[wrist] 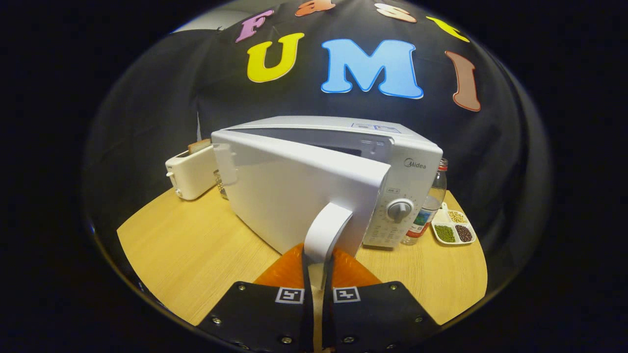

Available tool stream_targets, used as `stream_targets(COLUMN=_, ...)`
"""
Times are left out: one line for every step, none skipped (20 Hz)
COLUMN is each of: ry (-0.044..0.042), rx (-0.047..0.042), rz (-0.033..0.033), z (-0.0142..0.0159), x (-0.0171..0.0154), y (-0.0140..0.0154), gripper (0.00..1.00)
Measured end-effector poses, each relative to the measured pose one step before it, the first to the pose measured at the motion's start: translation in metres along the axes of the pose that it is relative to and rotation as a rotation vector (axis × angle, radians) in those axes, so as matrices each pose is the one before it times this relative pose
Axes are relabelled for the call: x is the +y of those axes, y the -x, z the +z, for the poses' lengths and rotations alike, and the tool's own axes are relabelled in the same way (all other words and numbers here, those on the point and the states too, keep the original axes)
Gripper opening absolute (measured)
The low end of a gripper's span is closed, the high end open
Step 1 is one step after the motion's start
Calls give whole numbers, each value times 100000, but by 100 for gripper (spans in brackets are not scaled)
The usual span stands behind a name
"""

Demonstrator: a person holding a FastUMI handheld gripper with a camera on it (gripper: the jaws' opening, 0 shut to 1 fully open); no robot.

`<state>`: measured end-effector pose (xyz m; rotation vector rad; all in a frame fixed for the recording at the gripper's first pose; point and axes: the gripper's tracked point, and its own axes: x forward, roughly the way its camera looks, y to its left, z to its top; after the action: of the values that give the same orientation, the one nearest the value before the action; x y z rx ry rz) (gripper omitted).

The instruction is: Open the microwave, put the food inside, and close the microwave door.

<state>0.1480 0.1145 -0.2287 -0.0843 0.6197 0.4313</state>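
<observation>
the hand-held gripper (318, 274) is clamped on the microwave door handle (326, 230), both fingers pressing its lower end. beyond it the door (294, 189) stands partly swung out from the microwave (407, 171) on the wooden surface (186, 245). this looks like the opening step; next, a wider swing along the hinge arc. i can't identify the food.

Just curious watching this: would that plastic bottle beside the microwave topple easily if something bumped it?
Probably. The bottle stands tall and narrow, so it likely tips easily. It looks mostly empty, hence light. Once down, its round body could roll toward the divided dish.
</observation>
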Motion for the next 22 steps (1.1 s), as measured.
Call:
stream_targets(ry=152, rx=1073, rz=749, z=-293, x=776, y=572, gripper=7)
stream_targets(ry=-4, rx=886, rz=596, z=-313, x=731, y=450, gripper=7)
stream_targets(ry=133, rx=1055, rz=606, z=-295, x=775, y=526, gripper=7)
stream_targets(ry=9, rx=623, rz=585, z=-358, x=931, y=432, gripper=7)
stream_targets(ry=-560, rx=3, rz=290, z=-203, x=859, y=499, gripper=7)
stream_targets(ry=-350, rx=-248, rz=256, z=-317, x=970, y=520, gripper=7)
stream_targets(ry=2, rx=-280, rz=141, z=-223, x=987, y=407, gripper=7)
stream_targets(ry=312, rx=-235, rz=175, z=-301, x=1124, y=391, gripper=7)
stream_targets(ry=278, rx=-147, rz=145, z=-178, x=1001, y=378, gripper=7)
stream_targets(ry=-158, rx=36, rz=93, z=-331, x=935, y=285, gripper=7)
stream_targets(ry=-531, rx=-95, rz=40, z=-100, x=747, y=289, gripper=7)
stream_targets(ry=-635, rx=-140, rz=-234, z=-124, x=898, y=89, gripper=7)
stream_targets(ry=-469, rx=-280, rz=-413, z=-65, x=793, y=262, gripper=7)
stream_targets(ry=-250, rx=-115, rz=-380, z=-244, x=767, y=114, gripper=7)
stream_targets(ry=-191, rx=-112, rz=-322, z=-76, x=754, y=114, gripper=7)
stream_targets(ry=-317, rx=-210, rz=24, z=-174, x=836, y=210, gripper=7)
stream_targets(ry=-469, rx=-105, rz=354, z=-85, x=937, y=137, gripper=7)
stream_targets(ry=-424, rx=-200, rz=303, z=-272, x=960, y=150, gripper=7)
stream_targets(ry=22, rx=-374, rz=205, z=-4, x=909, y=244, gripper=8)
stream_targets(ry=377, rx=-665, rz=-299, z=-62, x=977, y=157, gripper=10)
stream_targets(ry=750, rx=-797, rz=-487, z=-23, x=830, y=258, gripper=12)
stream_targets(ry=1018, rx=-674, rz=220, z=-171, x=900, y=189, gripper=14)
